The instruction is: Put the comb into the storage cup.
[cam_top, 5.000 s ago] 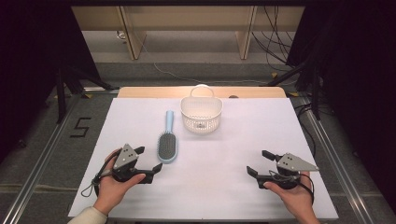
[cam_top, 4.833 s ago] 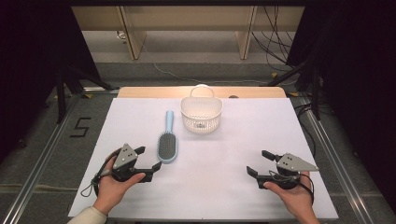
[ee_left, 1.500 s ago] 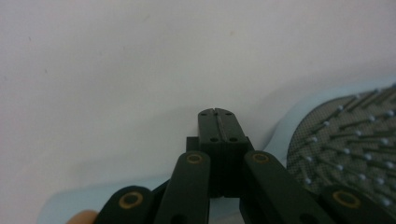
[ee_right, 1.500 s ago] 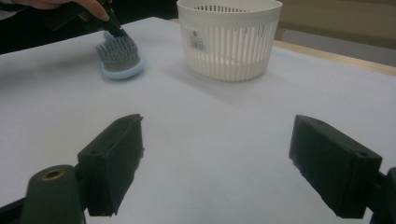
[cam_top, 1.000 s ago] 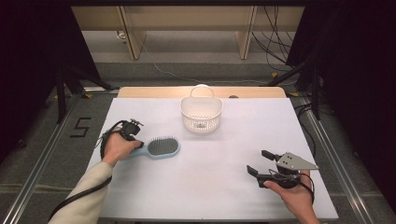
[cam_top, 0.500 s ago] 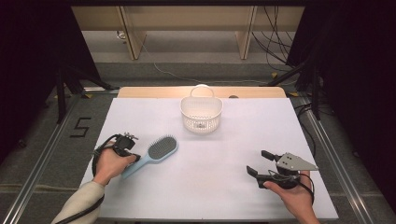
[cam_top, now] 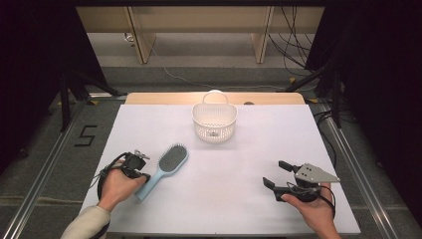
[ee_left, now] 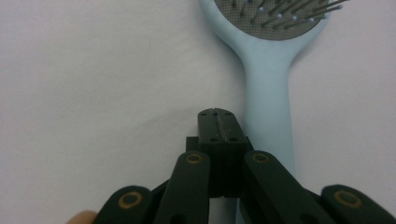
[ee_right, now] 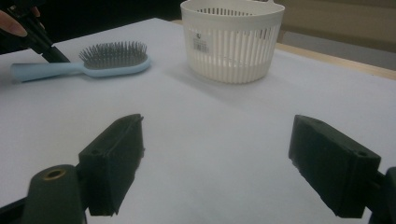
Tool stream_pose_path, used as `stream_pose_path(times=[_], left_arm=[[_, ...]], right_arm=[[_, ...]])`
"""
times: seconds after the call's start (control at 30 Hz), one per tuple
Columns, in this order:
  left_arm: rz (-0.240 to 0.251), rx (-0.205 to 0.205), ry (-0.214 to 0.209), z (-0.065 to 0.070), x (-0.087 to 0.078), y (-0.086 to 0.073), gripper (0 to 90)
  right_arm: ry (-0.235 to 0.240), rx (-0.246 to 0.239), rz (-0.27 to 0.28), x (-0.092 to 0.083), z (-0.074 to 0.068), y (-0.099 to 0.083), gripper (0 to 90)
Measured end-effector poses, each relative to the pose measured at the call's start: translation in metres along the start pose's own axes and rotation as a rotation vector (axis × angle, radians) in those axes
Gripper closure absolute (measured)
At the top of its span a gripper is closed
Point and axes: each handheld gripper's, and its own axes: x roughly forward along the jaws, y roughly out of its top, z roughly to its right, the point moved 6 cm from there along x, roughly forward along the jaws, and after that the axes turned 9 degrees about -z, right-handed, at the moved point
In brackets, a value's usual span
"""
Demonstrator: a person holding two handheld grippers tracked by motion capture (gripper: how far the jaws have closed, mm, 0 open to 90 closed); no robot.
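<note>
A light-blue hairbrush (cam_top: 164,169) is seen lying on the white worktop (cam_top: 249,149), near left, bristles up, head angled toward the white slotted basket (cam_top: 215,121) at far centre. The left tool (ee_left: 217,122) is pressed together, empty, just beside the handle's left edge. The right tool (ee_right: 219,163) is held apart, near right, idle. If the brush is being nudged, pushing is best kept low against the handle, slow, so that it pivots without sliding away.

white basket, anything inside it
The white basket looks empty: bare pale floor through its open top in the high view. The near wall hides the nearest strip of its bottom.
</note>
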Motion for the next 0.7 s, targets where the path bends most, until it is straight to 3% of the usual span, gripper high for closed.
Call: stream_pose_path(times=[0.17,0.3,0.43,0.5,0.63,0.7], left_arm=[[-0.001,-0.003,-0.006,0.001,-0.001,-0.001,89.9],[0.041,-0.012,0.001,-0.002,-0.009,0.002,84.6],[0.130,-0.033,0.014,-0.007,-0.021,0.008,71.0],[0.188,-0.056,-0.010,-0.008,-0.027,0.012,62.0],[0.341,-0.082,-0.112,-0.008,-0.040,0.022,42.8],[0.399,-0.095,-0.113,-0.007,-0.044,0.025,30.0]], right_arm=[[0.000,0.001,0.002,0.000,0.000,0.000,18.8],[0.003,-0.001,-0.002,0.000,0.000,-0.001,18.8],[0.006,0.000,-0.006,0.001,-0.001,-0.001,18.8],[0.009,0.000,-0.009,0.001,-0.001,-0.002,18.8],[0.010,0.001,-0.009,0.001,-0.001,-0.002,18.8],[0.010,0.000,-0.011,0.001,-0.001,-0.002,18.8]])
